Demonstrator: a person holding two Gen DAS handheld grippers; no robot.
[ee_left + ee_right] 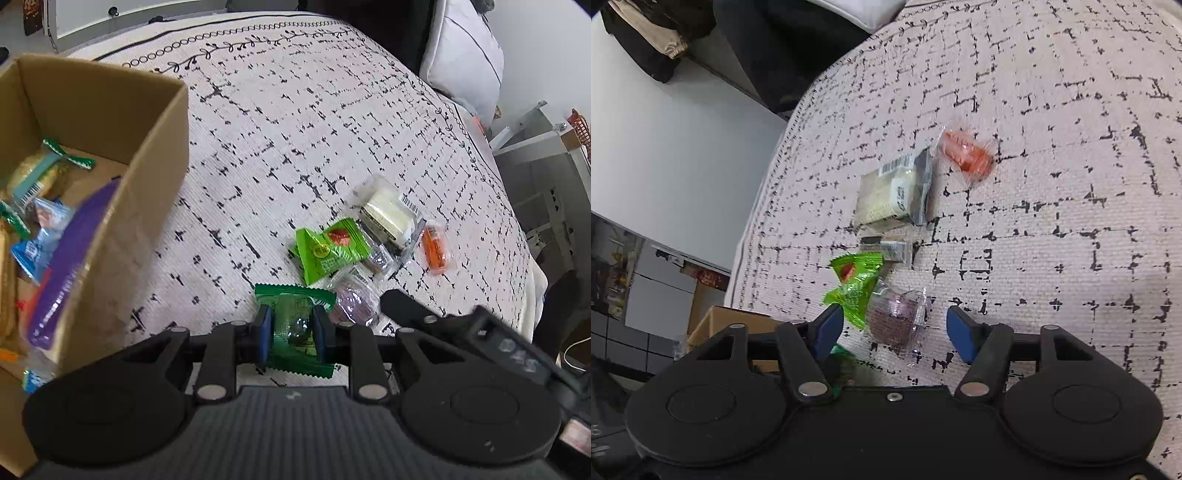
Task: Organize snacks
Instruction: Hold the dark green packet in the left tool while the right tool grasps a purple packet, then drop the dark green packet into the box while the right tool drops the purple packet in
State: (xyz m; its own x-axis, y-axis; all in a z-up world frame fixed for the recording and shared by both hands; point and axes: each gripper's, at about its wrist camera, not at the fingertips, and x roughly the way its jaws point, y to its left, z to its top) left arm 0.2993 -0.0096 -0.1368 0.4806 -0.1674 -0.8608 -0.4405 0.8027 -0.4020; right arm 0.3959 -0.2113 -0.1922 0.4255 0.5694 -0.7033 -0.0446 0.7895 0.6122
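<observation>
Cardboard box [110, 155] standing open-topped on the patterned bedspread [295, 129], at the left of the left wrist view. Landmark for all positions below.

Contents of box: a purple packet [70, 266] leaning against the inside of the near wall; a blue packet [37, 243] beside it; a clear wrapper with green crimped ends [44, 173] holding something pale yellow, toward the far side; biscuit-coloured packets [7, 280] at the left edge, cut off by the frame. Bare cardboard floor visible in the far corner. Exact count not determinable.

Left gripper [291, 332]: closed onto a dark green packet [295, 328], blue pads pressing both sides, packet held just right of the box's near corner, outside it.

Remaining snacks in a loose cluster on the bedspread, well to the right of the box: a bright green packet [328, 251] with a red picture nearest the box; a clear wrapper with a purple cake [354, 302] just beyond the held packet; a white block in clear wrap [388, 218] farther right; an orange sweet [436, 247] farthest from the box, slightly apart from the rest.

Right gripper [895, 332]: jaws wide apart, holding nothing, fingers straddling the purple cake wrapper, left pad [829, 328] close against the bright green packet. Contact with the bedspread not determinable.
</observation>
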